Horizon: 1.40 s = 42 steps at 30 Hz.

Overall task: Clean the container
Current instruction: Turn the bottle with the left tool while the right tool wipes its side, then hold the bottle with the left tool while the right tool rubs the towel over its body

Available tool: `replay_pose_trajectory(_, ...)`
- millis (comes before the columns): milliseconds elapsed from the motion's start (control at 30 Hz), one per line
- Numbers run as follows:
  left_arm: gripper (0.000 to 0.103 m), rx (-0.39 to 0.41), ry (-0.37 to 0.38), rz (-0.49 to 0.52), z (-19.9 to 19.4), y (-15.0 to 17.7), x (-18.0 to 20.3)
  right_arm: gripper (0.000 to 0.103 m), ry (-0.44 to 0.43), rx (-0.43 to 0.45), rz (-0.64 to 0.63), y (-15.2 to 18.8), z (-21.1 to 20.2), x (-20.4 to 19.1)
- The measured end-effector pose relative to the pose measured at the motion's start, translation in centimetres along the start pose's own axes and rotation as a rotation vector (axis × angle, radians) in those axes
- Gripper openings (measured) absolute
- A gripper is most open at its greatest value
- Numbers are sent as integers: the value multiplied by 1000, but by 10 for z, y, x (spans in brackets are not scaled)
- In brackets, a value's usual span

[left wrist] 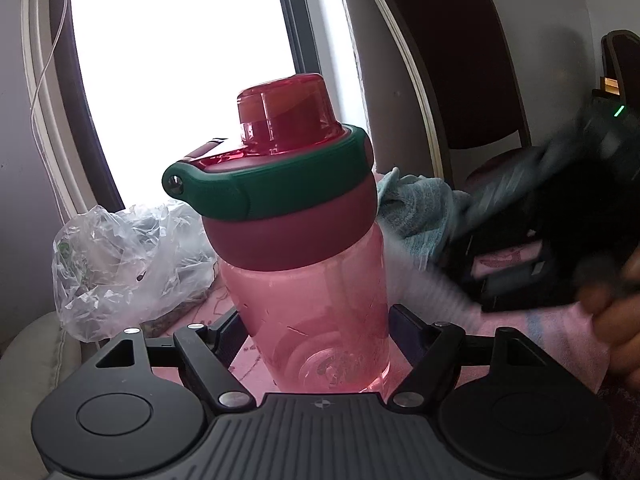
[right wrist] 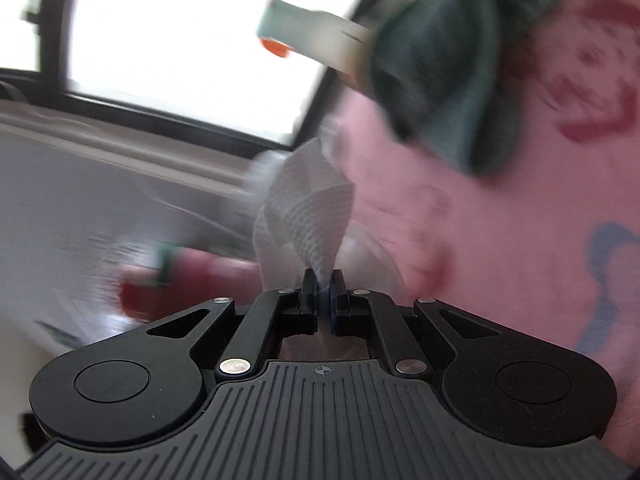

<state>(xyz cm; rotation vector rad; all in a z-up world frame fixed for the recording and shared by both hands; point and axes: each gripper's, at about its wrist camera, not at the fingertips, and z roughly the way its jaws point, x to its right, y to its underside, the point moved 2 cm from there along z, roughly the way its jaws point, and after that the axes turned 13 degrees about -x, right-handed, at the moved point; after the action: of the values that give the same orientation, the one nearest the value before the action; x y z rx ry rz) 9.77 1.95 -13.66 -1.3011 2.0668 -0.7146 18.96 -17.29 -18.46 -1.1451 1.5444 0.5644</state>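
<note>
Left wrist view: the left gripper (left wrist: pixel 316 340) squeezes the pink bottle (left wrist: pixel 312 280). The right gripper (right wrist: pixel 323 292) pinches a white cloth (right wrist: pixel 308 208). Wiping hard could tip the bottle.

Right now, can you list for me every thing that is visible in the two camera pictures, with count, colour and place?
bottle: one, clear pink with dark red lid and green band, upright between the left gripper's fingers
paper towel: one, white, pinched in the right gripper
cloth: one, light blue-green, behind the bottle on the right
plastic bag: one, clear, crumpled, left of the bottle below the window
table cover: one, pink with red and blue print, under everything
small bottle: one, pale with orange end, blurred, lying by the cloth
chair: one, dark, at the wall
window: one, bright, dark frame
left gripper: one, black, around the bottle
right gripper: one, black, shut on the towel
hand: one, at the right edge, blurred
</note>
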Motion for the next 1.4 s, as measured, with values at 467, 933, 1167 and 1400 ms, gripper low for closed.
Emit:
replay_pose_trajectory(467, 74, -11, -1, 2, 1, -1, 0, 6, 242, -128, -27, 6, 36, 19)
replay_pose_trajectory(933, 91, -84, -160, -147, 4, -6, 13, 5, 134, -16, -44, 3, 4, 50)
replay_pose_trajectory(1167, 91, -142, -202, -349, 12, -16, 23, 6, 147, -13, -71, 5, 5, 49)
replay_pose_trajectory(1400, 74, -171, -273, -362, 23, -22, 30, 8, 149, -8, -80, 8, -4, 53)
